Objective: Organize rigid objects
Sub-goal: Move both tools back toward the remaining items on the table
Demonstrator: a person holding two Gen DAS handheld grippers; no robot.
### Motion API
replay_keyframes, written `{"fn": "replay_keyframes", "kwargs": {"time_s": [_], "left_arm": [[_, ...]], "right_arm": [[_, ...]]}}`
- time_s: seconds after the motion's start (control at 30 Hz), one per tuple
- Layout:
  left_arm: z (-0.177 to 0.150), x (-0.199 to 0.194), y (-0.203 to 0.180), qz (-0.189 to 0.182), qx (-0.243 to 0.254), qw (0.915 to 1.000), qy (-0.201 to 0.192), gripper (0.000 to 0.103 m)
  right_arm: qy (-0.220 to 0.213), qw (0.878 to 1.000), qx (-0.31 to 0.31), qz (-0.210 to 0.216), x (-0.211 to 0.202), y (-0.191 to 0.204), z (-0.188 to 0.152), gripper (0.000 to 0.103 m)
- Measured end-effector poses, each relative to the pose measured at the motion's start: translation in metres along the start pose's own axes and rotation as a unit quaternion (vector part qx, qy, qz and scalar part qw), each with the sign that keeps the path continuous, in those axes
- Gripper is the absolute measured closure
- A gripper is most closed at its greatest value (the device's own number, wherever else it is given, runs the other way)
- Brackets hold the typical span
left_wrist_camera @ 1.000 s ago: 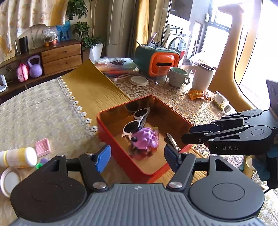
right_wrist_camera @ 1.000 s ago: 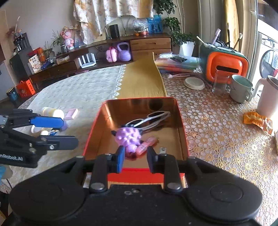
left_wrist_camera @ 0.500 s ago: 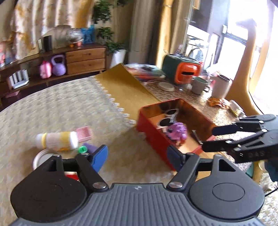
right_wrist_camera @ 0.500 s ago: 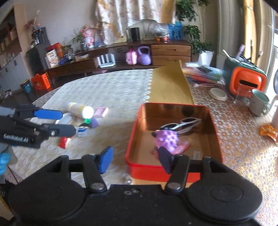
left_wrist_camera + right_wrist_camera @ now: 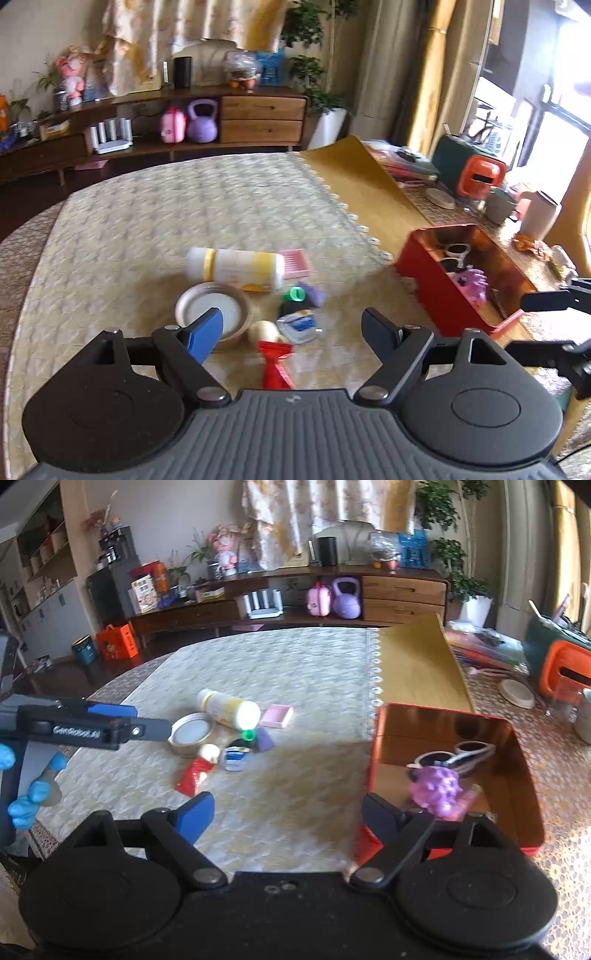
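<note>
Lying ahead of left tongs (image 5: 291, 330), red comb (image 5: 275, 363), untouched

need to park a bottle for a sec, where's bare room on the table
Free: the cloth between the small-item cluster and the red tin, and the far cloth beyond the white bottle. Crowded: the cluster itself, and the tin's near half around the purple toy.

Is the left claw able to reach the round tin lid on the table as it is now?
Probably yes. The left claw is open and empty, and the round tin lid lies flat in front of it with nothing on top. The white bottle lies just behind it.
</note>
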State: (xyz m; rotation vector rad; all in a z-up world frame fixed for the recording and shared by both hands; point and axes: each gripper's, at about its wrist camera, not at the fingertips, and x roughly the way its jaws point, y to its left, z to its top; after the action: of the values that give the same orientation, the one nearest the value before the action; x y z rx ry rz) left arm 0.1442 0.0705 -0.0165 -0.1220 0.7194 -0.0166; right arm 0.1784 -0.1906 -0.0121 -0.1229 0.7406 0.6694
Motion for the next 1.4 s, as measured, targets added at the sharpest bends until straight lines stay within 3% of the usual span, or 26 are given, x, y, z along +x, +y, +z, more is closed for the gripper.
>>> {"fn": "replay_keyframes", "kwargs": {"time_s": [0.37, 0.53, 0.93, 1.03, 1.23, 1.4], "left_arm": [[0.006, 0.02, 0.029, 0.006, -0.004, 0.9993, 0.038, 0.021], [0.006, 0.035, 0.034, 0.026, 0.002, 0.9985, 0.049, 0.021], [0.01, 0.074, 0.054, 0.024, -0.034, 0.995, 0.091, 0.014], [0.012, 0.085, 0.058, 0.036, -0.047, 0.9934, 0.098, 0.0], [0.018, 0.102, 0.058, 0.044, -0.047, 0.9928, 0.1, 0.0], [0.019, 0.123, 0.063, 0.042, -0.071, 0.9883, 0.129, 0.0]], "right_arm": [[0.014, 0.999, -0.027, 0.024, 0.029, 0.045, 0.011, 0.0], [0.022, 0.998, -0.04, 0.037, 0.047, 0.065, 0.015, 0.0], [0.051, 0.997, -0.038, 0.045, 0.096, 0.087, 0.019, 0.0], [0.058, 0.996, -0.04, 0.046, 0.107, 0.093, 0.018, 0.001], [0.071, 0.995, -0.05, 0.042, 0.124, 0.102, 0.021, 0.001], [0.082, 0.995, -0.047, 0.036, 0.139, 0.106, 0.023, 0.001]]}}
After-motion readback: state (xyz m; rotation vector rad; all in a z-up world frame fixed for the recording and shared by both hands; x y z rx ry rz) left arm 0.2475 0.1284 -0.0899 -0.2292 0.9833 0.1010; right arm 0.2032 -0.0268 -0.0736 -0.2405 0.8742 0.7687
